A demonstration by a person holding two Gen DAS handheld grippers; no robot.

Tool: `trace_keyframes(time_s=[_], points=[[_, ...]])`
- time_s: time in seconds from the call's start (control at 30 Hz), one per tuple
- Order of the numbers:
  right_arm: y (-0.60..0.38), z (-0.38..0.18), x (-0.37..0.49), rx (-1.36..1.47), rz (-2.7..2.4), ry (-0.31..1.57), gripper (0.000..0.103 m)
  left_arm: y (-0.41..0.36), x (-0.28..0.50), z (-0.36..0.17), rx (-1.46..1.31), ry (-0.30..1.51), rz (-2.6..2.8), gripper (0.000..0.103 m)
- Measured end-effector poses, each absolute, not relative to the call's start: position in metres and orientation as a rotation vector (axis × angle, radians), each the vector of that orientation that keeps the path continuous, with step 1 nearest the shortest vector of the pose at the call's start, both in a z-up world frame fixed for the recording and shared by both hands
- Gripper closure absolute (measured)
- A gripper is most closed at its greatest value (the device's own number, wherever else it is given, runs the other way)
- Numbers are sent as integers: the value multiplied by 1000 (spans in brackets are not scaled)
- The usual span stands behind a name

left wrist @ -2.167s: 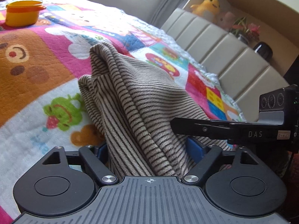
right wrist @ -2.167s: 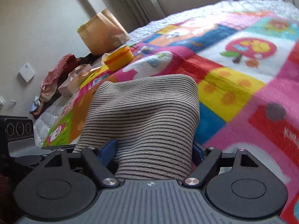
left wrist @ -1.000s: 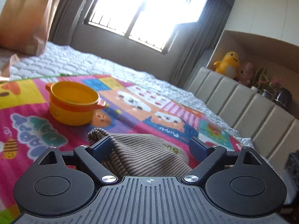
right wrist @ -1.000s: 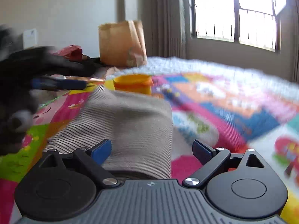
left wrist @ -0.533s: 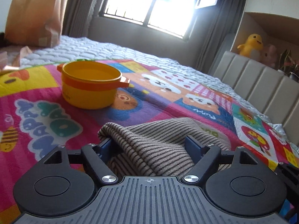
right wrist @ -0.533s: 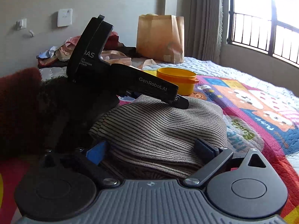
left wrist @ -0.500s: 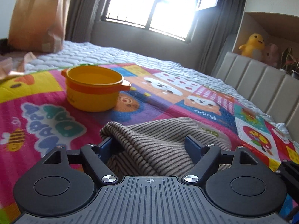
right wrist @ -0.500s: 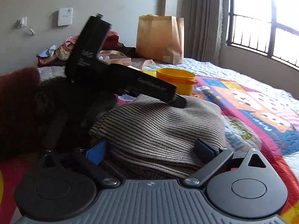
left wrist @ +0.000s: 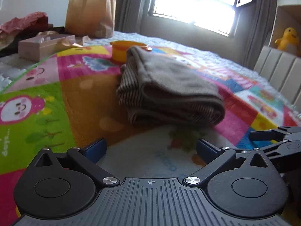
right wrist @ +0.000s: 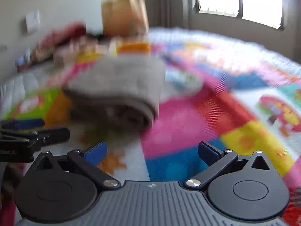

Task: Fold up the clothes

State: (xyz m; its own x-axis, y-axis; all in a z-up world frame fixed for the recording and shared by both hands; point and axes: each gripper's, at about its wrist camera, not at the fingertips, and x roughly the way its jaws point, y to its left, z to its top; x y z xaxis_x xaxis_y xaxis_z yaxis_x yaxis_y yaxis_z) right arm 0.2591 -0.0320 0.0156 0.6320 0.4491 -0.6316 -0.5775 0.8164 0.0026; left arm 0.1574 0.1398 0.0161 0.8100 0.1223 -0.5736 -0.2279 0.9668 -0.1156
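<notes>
garment: grey-brown striped knit garment (left wrist: 169, 92), folded into a thick flat bundle; lies on the colourful cartoon-print quilt (left wrist: 47, 98) at about 12 o'clock from the left gripper, clear of both grippers; in the right wrist view it sits at about 11 o'clock (right wrist: 116, 86), blurred
garment axis: in the left wrist view the long axis runs from 11 o'clock far to 4 o'clock near; rolled fold edge faces the camera, layered striped edges show on the 9 o'clock side
left gripper: black two-finger left gripper (left wrist: 150, 148); jaws spread wide, just been opening; nothing between the blue pads (left wrist: 96, 147), only bare quilt
right gripper: black two-finger right gripper (right wrist: 151, 150); jaws spread wide, just been opening; nothing between them; also seen at 3 o'clock in the left wrist view
containers: round yellow-orange plastic pot (left wrist: 122, 50) stands on the quilt just behind the bundle's far end; contents cannot be told from this angle; partly hidden by the garment
more containers: brown paper bag (left wrist: 90, 15) stands upright at 11 o'clock, top open, contents not visible; pale pink rectangular gift box (left wrist: 43, 46) with ribbon at 10 o'clock, closed
background: yellow plush duck (left wrist: 286, 38) on a shelf at 2 o'clock; right wrist view too blurred for detail
</notes>
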Motion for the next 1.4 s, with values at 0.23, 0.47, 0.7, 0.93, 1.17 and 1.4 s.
trace_keyframes(time_s=[0.23, 0.47, 0.7, 0.93, 1.17, 1.4], points=[[-34, 7, 251, -254, 592, 643, 0, 123, 144, 7, -58, 601, 316, 0], [-31, 8, 254, -256, 591, 645, 0, 124, 145, 8, -68, 600, 311, 0], [-31, 9, 254, -256, 592, 646, 0, 124, 146, 7, -66, 598, 311, 0], [-31, 8, 255, -256, 591, 646, 0, 122, 145, 6, -60, 585, 311, 0], [-32, 8, 255, -257, 592, 646, 0, 123, 145, 5, -57, 580, 309, 0], [-32, 7, 255, -256, 592, 646, 0, 122, 144, 5, -56, 578, 309, 0]])
